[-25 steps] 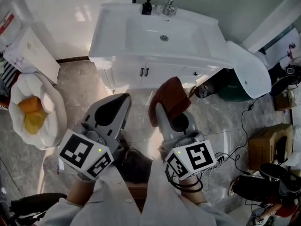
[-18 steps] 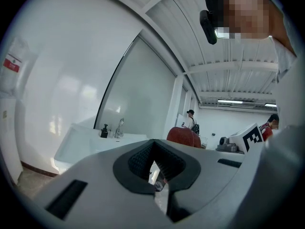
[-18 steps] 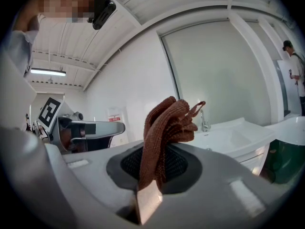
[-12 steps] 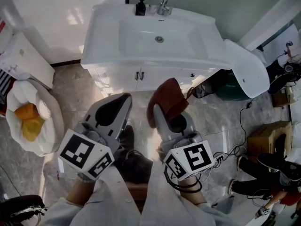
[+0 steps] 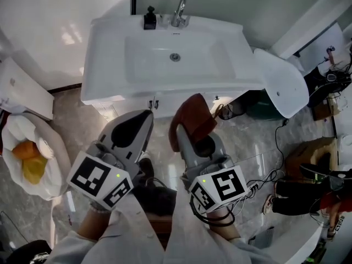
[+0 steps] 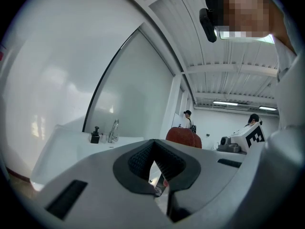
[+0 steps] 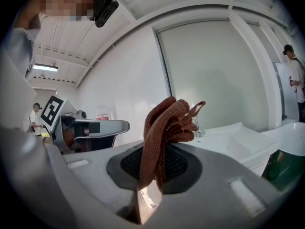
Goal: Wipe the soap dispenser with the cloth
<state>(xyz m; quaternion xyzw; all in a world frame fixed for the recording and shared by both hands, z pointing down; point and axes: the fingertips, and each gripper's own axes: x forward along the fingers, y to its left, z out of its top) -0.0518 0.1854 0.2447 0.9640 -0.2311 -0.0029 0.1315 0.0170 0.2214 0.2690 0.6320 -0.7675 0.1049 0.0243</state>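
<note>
A white washbasin (image 5: 214, 65) stands at the far wall of a marble-floored washroom, with the black soap dispenser (image 5: 149, 18) on its far rim, left of the tap (image 5: 179, 10). Nearer, the right claw (image 5: 187, 130) pinches the brown cloth (image 5: 193, 113) upright, apparently ready for wiping. The left claw (image 5: 144, 116) is closed and empty.

Basin (image 5: 192, 65) open in front; faucet (image 5: 179, 12) crowds dispenser (image 5: 149, 20) (right side).

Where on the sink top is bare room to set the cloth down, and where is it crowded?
Bare: the sink top left and right of the basin. Crowded: the back edge, with soap dispenser and tap.
</note>
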